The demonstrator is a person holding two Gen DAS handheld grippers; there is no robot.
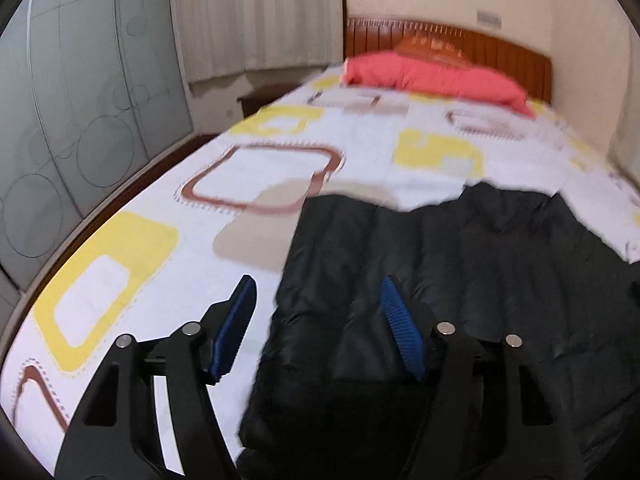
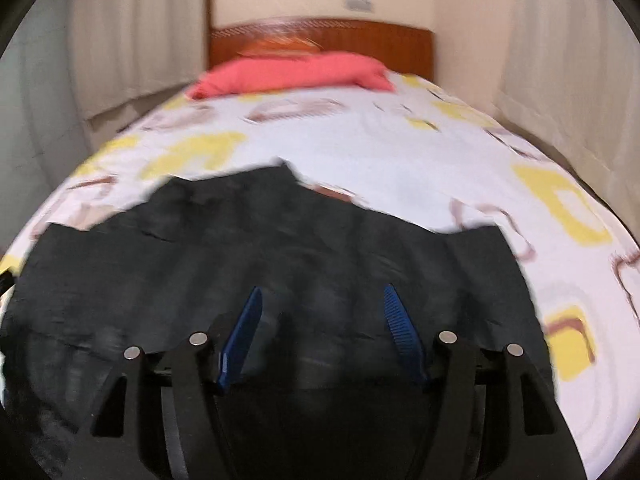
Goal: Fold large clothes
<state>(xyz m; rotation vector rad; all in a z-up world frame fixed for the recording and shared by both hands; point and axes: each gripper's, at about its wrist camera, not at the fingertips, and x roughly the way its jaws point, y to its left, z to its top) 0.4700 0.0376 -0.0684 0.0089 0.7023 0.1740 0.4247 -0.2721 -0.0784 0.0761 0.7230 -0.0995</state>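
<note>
Left gripper (image 1: 316,312) and right gripper (image 2: 322,312): jaws spread, empty, above the black quilted padded jacket (image 2: 280,248) lying flat on the patterned bed sheet (image 1: 132,280). Between folds; next move likely requires gripping a jacket edge.

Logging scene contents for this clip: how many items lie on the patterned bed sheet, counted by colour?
Black: 1, the black quilted puffer jacket
Coral-red: 1, the coral-red pillow
Total: 2
</note>
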